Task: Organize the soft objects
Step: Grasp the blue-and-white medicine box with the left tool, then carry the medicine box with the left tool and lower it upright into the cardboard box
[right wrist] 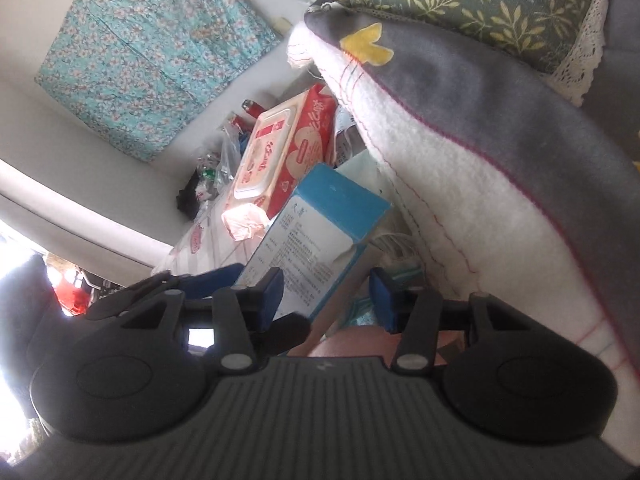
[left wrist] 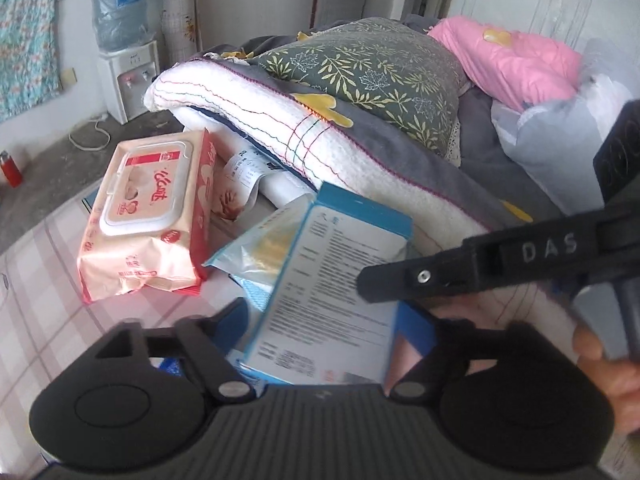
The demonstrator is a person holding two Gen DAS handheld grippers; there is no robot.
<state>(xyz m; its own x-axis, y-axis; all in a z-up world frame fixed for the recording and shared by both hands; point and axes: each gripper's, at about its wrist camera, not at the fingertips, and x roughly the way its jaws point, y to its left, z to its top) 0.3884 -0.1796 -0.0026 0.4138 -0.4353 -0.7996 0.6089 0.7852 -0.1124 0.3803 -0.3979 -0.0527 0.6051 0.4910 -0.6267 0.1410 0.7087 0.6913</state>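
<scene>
Left wrist view shows the left gripper (left wrist: 326,322) spread wide around the blue box (left wrist: 340,276), pads not pressing yet. Beside the box, the right gripper (right wrist: 326,294) also sits around it, fingers half spread; I cannot tell if they pinch. I think grabbing the box is the step now. Next, squeeze and lift. Behind the box lies the folded blanket (left wrist: 344,148). "DAS" is readable on the right gripper's finger (left wrist: 548,246).
</scene>
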